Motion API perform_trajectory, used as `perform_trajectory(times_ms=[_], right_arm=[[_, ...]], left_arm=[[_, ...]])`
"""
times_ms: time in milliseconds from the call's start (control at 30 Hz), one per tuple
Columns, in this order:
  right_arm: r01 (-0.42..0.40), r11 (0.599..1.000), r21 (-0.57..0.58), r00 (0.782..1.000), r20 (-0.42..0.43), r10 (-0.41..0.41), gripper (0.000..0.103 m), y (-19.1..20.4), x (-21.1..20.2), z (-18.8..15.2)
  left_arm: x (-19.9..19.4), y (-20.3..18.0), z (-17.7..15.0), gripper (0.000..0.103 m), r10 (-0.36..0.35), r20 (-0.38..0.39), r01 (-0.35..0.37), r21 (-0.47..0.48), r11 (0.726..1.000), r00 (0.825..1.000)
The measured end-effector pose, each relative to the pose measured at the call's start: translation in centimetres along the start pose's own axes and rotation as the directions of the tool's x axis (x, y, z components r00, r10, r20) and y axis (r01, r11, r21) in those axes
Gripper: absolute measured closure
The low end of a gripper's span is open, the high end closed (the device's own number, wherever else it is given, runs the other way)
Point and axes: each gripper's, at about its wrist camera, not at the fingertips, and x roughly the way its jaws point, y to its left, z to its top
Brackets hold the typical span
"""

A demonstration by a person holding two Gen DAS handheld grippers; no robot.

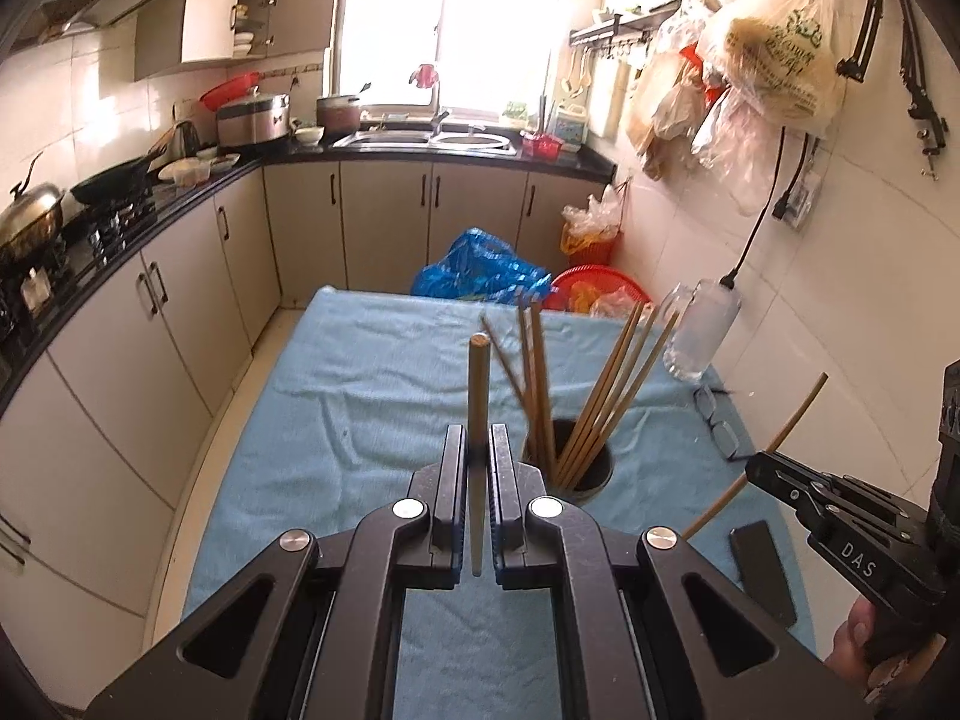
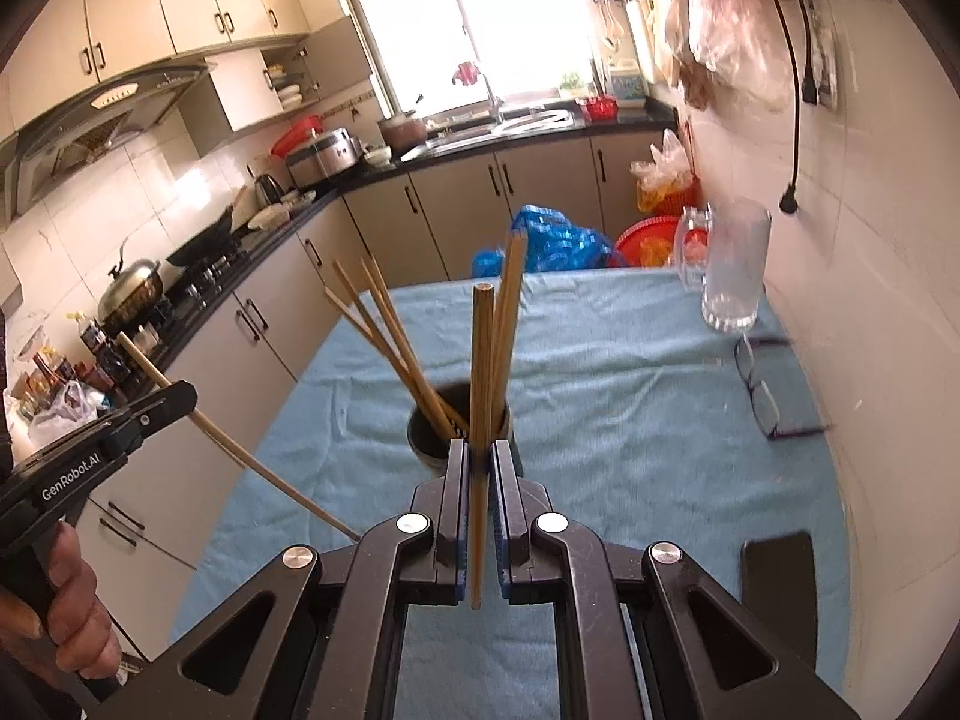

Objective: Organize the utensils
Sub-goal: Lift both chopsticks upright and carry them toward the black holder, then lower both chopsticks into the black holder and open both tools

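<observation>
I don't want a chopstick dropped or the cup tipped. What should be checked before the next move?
1. Left gripper clamped on its chopstick: ok.
2. Right gripper clamped on its chopstick: ok.
3. Cup upright on the blue cloth: ok.
4. Room in the cup among the chopsticks already in it: cannot tell.
5. Glass mug, glasses and phone away from the cup: ok.

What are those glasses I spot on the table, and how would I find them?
Start at the blue cloth over the table and go to its edge by the tiled wall. Just nearer than the clear glass mug lie folded eyeglasses. Their thin dark frame sets them apart from the flat black phone nearer the camera.
</observation>
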Motion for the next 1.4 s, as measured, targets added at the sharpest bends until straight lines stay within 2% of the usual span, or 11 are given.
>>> perform_trajectory(times_ms=[333, 567, 800, 1400], right_arm=[[-0.042, 0.999, -0.002, 0.994, 0.096, 0.042, 0.096, 0.4, -1.4, 5.4], [-0.048, 0.999, -0.012, 0.988, 0.147, 0.049, 0.096, 0.9, -1.5, 8.4], [-0.038, 0.999, -0.014, 0.988, 0.147, 0.040, 0.096, 0.8, -0.2, 9.6], [-0.028, 1.000, 0.013, 0.997, 0.074, 0.027, 0.096, -1.3, 4.4, 8.2]], left_arm=[[-1.5, -2.5, 5.6, 0.097, -0.037, 0.088, 0.035, 0.028, 0.999, 0.995], [-1.2, -4.0, 7.9, 0.097, -0.061, 0.103, 0.057, 0.040, 0.998, 0.993], [0.7, -5.0, 8.3, 0.097, -0.058, 0.084, 0.055, 0.045, 0.997, 0.995], [5.8, -5.5, 6.6, 0.097, -0.014, 0.000, 0.014, 0.043, 0.999, 1.000]])
